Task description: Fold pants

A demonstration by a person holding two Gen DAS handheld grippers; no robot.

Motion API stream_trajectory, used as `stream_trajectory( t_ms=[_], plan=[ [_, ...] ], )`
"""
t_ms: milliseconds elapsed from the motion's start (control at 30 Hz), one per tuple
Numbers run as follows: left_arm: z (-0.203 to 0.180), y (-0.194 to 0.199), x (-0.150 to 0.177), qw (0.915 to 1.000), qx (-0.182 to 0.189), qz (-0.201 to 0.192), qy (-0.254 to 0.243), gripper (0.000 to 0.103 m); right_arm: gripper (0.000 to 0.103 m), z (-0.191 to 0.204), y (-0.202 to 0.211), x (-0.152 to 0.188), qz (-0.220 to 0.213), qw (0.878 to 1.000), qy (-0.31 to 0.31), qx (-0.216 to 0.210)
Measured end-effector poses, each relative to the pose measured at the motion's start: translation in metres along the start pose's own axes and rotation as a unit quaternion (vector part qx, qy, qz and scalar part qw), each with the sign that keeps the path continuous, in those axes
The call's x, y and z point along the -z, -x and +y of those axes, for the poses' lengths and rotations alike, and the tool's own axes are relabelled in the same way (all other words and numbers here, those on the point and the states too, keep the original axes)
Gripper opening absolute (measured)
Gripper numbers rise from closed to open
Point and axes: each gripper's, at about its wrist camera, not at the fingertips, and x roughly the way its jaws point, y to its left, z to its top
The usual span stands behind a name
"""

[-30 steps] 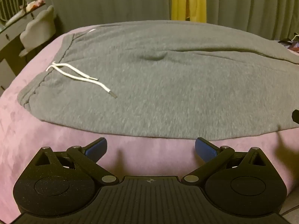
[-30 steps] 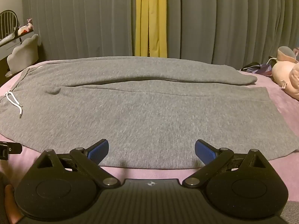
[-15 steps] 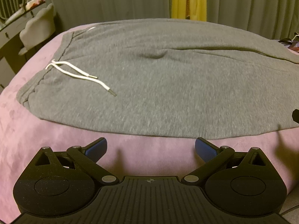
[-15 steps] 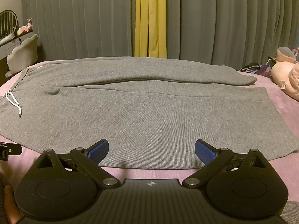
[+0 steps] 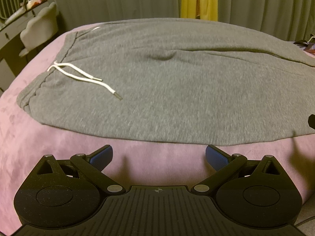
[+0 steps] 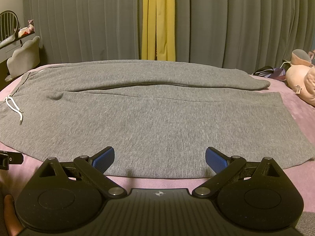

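Note:
Grey sweatpants (image 5: 167, 90) lie flat across a purple bed, waistband to the left and legs running right. A white drawstring (image 5: 82, 76) trails over the waist area. In the left wrist view my left gripper (image 5: 159, 156) hovers open just short of the pants' near edge, close to the waist end. In the right wrist view the same pants (image 6: 149, 122) spread wide, drawstring (image 6: 14, 108) at far left and the leg hems at right. My right gripper (image 6: 159, 157) stands open over the near edge of the front leg, nothing between its blue pads.
The purple bedcover (image 5: 35, 129) shows around the pants. Grey curtains with a yellow strip (image 6: 158, 19) hang behind. A pale chair (image 6: 23, 59) and desk stand at left. A plush toy (image 6: 301, 80) and dark items lie at right. The left gripper's tip (image 6: 7, 158) pokes in.
The left gripper has drifted slightly, so the pants sit a little higher in its view. The right gripper's view is almost the same. Both stay open.

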Motion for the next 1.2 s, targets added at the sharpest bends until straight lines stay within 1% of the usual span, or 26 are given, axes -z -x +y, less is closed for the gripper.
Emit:
stream_trajectory(
  t_ms=[1200],
  plan=[
    [0.0018,-0.0004,-0.0027,1.0000,0.001,0.009,0.002,0.103,0.099,0.0054,-0.0020,0.0025,0.001,1.000,0.011,0.003]
  ],
)
